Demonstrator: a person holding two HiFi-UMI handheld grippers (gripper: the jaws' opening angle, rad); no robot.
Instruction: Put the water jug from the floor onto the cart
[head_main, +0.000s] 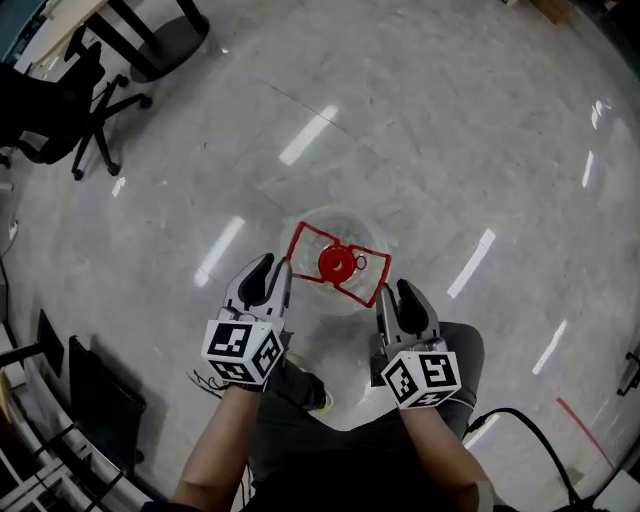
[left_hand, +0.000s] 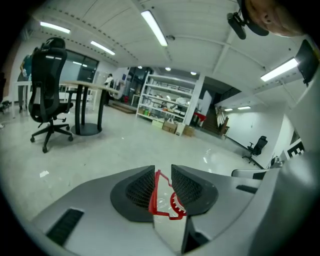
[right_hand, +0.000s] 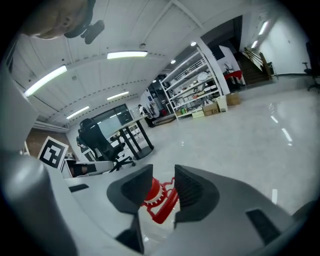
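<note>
The water jug (head_main: 330, 225) stands upright on the floor, clear, with a red cap (head_main: 338, 265) and a red wire-like handle frame (head_main: 300, 245) on top. My left gripper (head_main: 274, 274) reaches the frame's left corner, and in the left gripper view the red frame (left_hand: 156, 192) runs through the narrow gap of the left gripper (left_hand: 163, 170); its jaws stand apart. My right gripper (head_main: 394, 296) is at the frame's right corner. In the right gripper view the cap (right_hand: 152, 192) and frame show between the jaws of the right gripper (right_hand: 163, 172), which are open. No cart is visible.
A black office chair (head_main: 70, 110) and a round table base (head_main: 165, 40) stand far left. The person's legs and a shoe (head_main: 310, 390) are just behind the jug. A black cable (head_main: 530, 430) lies at right. Shelving (left_hand: 170, 102) lines the far wall.
</note>
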